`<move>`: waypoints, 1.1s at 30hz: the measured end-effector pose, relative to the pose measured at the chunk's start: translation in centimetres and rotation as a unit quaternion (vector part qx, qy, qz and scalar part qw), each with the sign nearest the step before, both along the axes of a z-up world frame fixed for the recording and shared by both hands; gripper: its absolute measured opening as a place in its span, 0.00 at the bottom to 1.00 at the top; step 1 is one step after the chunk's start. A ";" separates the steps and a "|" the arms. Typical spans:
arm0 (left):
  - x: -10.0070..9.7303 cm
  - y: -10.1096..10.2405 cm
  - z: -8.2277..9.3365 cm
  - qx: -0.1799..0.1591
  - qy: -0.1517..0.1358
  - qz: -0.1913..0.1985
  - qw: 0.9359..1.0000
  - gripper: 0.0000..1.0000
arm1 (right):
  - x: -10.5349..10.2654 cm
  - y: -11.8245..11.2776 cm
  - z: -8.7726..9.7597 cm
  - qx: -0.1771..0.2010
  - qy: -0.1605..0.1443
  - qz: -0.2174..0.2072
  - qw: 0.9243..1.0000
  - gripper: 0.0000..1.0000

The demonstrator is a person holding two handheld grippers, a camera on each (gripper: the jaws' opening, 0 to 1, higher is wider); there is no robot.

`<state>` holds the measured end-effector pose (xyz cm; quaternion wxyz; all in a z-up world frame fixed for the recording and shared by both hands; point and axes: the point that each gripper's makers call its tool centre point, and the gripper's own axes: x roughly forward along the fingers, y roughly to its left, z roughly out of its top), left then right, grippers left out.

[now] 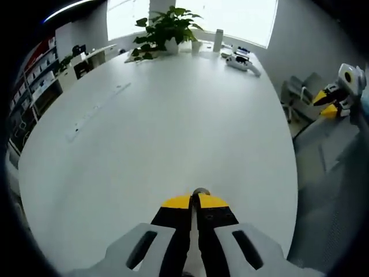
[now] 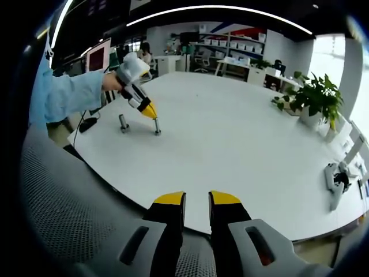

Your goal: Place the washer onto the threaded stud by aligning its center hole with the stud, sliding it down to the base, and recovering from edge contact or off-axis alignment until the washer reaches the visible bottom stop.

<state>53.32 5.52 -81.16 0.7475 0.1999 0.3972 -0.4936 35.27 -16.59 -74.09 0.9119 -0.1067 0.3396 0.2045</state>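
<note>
Office: big white meeting table (image 2: pixel 230 138), shelving (image 2: pixel 230 43), potted plant (image 1: pixel 164 29), mesh chair (image 2: pixel 69 213)

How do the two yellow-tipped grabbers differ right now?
The left gripper has its jaws pressed together on a small grey piece, probably the washer; the right gripper has its jaws apart with nothing between them. The left one works over the white table near two upright studs; the right one hangs back off the table's edge. Both have yellow tips on black jaws.

White table (image 1: pixel 173 115), green plant (image 1: pixel 164 29), grippers (image 2: pixel 196 199) grey with black jaws — yellow-tipped — light-blue sleeve (image 2: pixel 69 95).
</note>
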 end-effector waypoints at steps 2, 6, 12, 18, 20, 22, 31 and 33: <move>0.0 0.0 0.0 0.002 -0.001 -0.001 1.000 0.00 | 0.0 0.0 0.0 0.000 0.000 0.000 1.000 0.18; 0.0 0.1 -0.3 0.016 -0.016 -0.020 1.000 0.00 | 0.0 0.0 0.0 0.000 0.000 0.000 1.000 0.18; 0.1 -0.1 0.7 0.000 -0.018 -0.019 1.000 0.00 | 0.0 0.0 0.0 0.000 0.001 -0.001 1.000 0.18; -0.2 -0.1 0.7 0.000 -0.017 -0.022 1.000 0.00 | 0.0 0.0 0.0 0.000 0.000 -0.001 1.000 0.18; -0.3 -0.1 0.8 0.000 -0.018 -0.023 1.000 0.00 | 0.1 0.0 0.0 0.000 0.000 -0.002 1.000 0.18; -0.5 -0.3 0.8 -0.001 -0.018 -0.026 1.000 0.00 | 0.1 -0.1 -0.1 0.001 0.000 -0.002 1.000 0.18; -0.5 -0.8 0.3 0.001 -0.026 -0.039 0.999 0.02 | 0.1 -0.1 -0.1 0.001 0.001 -0.002 1.000 0.18; -0.5 -0.8 0.4 0.001 -0.028 -0.040 0.999 0.02 | 0.1 -0.1 -0.1 0.001 0.001 -0.002 1.000 0.18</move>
